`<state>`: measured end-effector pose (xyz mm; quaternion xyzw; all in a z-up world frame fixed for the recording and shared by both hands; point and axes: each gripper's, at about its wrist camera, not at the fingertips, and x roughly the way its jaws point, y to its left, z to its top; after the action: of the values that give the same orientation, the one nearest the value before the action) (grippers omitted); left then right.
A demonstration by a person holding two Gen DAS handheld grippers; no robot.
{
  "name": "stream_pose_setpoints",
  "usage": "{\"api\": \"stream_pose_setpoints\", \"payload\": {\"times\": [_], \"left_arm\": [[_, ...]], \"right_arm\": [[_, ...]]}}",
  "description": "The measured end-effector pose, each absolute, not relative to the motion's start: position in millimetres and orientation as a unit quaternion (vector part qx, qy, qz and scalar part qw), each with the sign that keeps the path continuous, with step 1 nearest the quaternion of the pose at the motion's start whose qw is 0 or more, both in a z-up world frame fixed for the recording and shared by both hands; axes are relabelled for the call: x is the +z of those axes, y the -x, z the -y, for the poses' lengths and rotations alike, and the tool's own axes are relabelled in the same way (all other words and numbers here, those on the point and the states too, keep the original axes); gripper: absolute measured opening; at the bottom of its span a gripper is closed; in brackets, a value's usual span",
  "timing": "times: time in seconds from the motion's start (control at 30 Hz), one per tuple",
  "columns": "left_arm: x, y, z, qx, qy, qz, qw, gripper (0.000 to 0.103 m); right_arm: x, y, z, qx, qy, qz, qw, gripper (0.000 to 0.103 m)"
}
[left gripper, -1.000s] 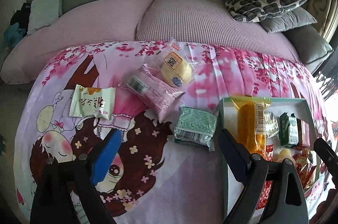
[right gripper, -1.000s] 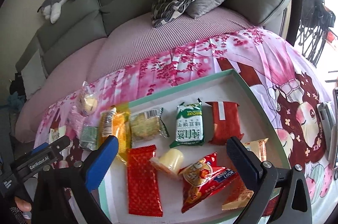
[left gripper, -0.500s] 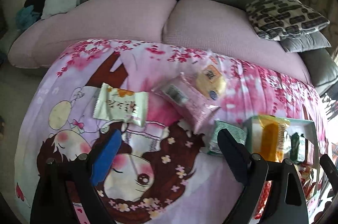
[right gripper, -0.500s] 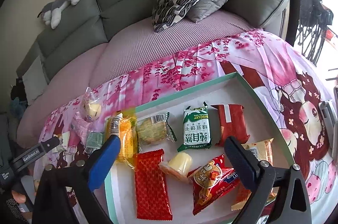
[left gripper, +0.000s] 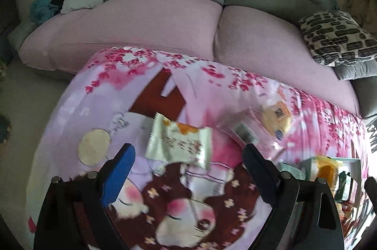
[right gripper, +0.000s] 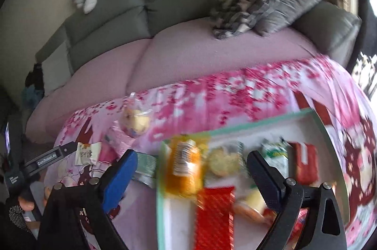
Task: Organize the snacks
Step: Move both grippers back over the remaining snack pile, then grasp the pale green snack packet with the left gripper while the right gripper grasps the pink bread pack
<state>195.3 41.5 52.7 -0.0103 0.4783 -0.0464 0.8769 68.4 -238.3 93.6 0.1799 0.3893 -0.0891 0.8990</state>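
My left gripper (left gripper: pixel 188 154) is open and empty, hanging over the pink cartoon cloth. A white-and-green snack packet (left gripper: pixel 180 144) lies flat just beyond its fingertips. Further right lie a pink packet (left gripper: pixel 245 134), a yellow cake in clear wrap (left gripper: pixel 276 118) and a green packet (left gripper: pixel 289 170). My right gripper (right gripper: pixel 192 158) hovers over the left end of the green-rimmed tray (right gripper: pixel 235 127). Its jaws are closing with nothing pressed between them. An orange packet (right gripper: pixel 186 170) lies in the tray below them. The picture is blurred.
The tray also holds a round biscuit (right gripper: pixel 223 162), a green-white packet (right gripper: pixel 275 155), red packets (right gripper: pixel 305 162) and a jelly cup (right gripper: pixel 254 200). A pink-covered grey sofa (left gripper: pixel 165 21) with cushions (left gripper: pixel 339 38) stands behind the cloth. A person's hand (right gripper: pixel 23 202) holds the left gripper's handle.
The left view has swung left: the white-and-green packet now sits between the fingers and the tray has slid to the right edge. The right gripper moved left over the tray's end and narrowed slightly.
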Motion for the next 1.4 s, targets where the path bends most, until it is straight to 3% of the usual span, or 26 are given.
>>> {"api": "stream_pose_setpoints", "payload": {"times": [0.3,0.43,0.53,0.63,0.77,0.97,1.07,1.13,1.33,1.4], "left_arm": [[39.2,-228.4,-55.7,-0.059,0.017,-0.513,0.856,0.093],[15.6,-237.0,-57.2,-0.064,0.029,-0.542,0.837,0.093],[-1.8,-242.3,-57.7,-0.063,0.025,-0.561,0.825,0.093],[-11.7,-246.0,-57.2,-0.068,0.021,-0.57,0.819,0.093],[-19.2,-252.7,-52.0,-0.064,0.0,-0.576,0.815,0.091],[-29.7,-257.0,-47.2,-0.055,-0.016,-0.577,0.815,0.09],[-28.9,-258.5,-44.8,-0.052,-0.018,-0.571,0.819,0.084],[-28.5,-257.7,-40.7,-0.052,-0.029,-0.566,0.822,0.075],[-24.2,-254.4,-35.6,-0.07,-0.02,-0.557,0.827,0.051],[-22.6,-252.4,-37.2,-0.068,-0.014,-0.555,0.829,0.051]], "right_arm": [[88.8,-129.4,181.2,-0.016,-0.14,-0.413,0.9,0.094],[69.0,-160.1,151.8,0.031,-0.117,-0.443,0.888,0.088],[50.1,-181.5,129.1,0.06,-0.087,-0.47,0.876,0.078],[32.4,-198.8,114.6,0.079,-0.057,-0.492,0.865,0.076],[12.2,-216.9,105.4,0.092,-0.031,-0.517,0.85,0.063],[-5.2,-234.2,107.7,0.091,-0.018,-0.539,0.837,0.057],[-8.6,-238.8,107.1,0.093,-0.019,-0.54,0.836,0.057],[-12.8,-243.3,105.4,0.095,-0.023,-0.545,0.832,0.056],[-15.5,-239.3,103.8,0.092,-0.041,-0.544,0.833,0.043],[-12.1,-234.5,103.8,0.097,-0.05,-0.54,0.835,0.041]]}}
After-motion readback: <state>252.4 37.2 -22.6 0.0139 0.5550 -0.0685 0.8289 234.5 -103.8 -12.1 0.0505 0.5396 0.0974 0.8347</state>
